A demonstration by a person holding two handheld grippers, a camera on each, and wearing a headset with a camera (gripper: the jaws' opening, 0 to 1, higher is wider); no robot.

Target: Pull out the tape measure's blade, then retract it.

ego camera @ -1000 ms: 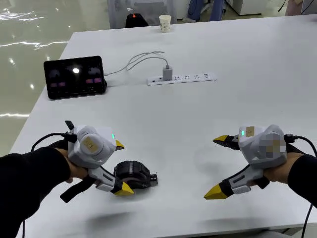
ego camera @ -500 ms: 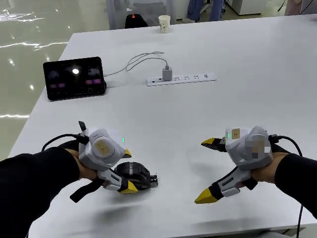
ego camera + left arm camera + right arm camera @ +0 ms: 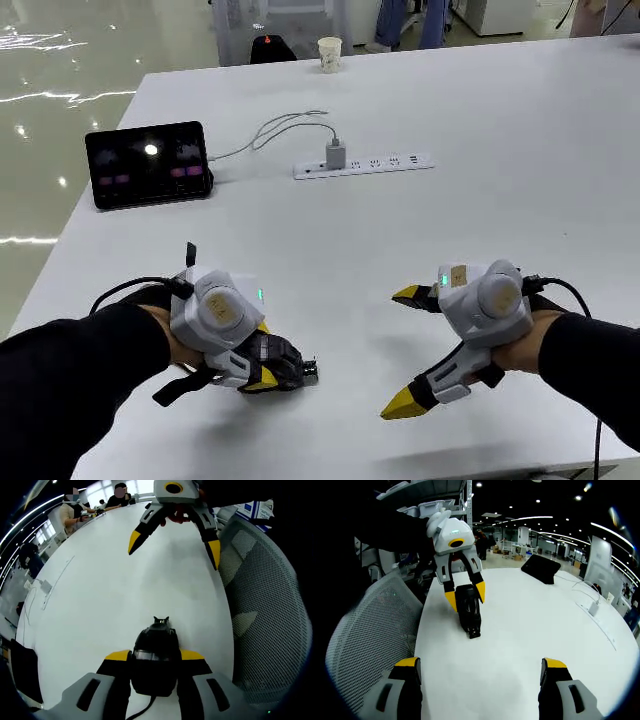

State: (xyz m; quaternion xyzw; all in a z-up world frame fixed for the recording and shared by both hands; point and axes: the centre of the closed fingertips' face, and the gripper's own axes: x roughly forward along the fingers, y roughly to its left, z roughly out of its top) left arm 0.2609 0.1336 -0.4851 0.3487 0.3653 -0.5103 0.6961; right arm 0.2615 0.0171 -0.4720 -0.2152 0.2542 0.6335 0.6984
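Observation:
The black tape measure (image 3: 284,361) lies on the white table (image 3: 480,180) near its front left, with its blade tip pointing right and the blade inside the case. My left gripper (image 3: 262,355) is shut on its case, one yellow-tipped jaw on each side. In the left gripper view the tape measure (image 3: 155,652) sits snug between the jaws of that gripper (image 3: 155,656). My right gripper (image 3: 402,350) stands open a short way to the right, facing the tape measure with nothing in it. The right gripper view looks along that gripper (image 3: 480,663) at the tape measure (image 3: 469,611) and the left gripper (image 3: 465,596).
A dark tablet (image 3: 148,163) stands at the back left. A white power strip (image 3: 362,165) with a charger and cable lies behind the middle. A paper cup (image 3: 329,52) sits at the far edge. A mesh chair (image 3: 265,590) is beside the table's front edge.
My left gripper has moved right and down over the tape measure and shut on its case. The right gripper has drifted left toward it, still open.

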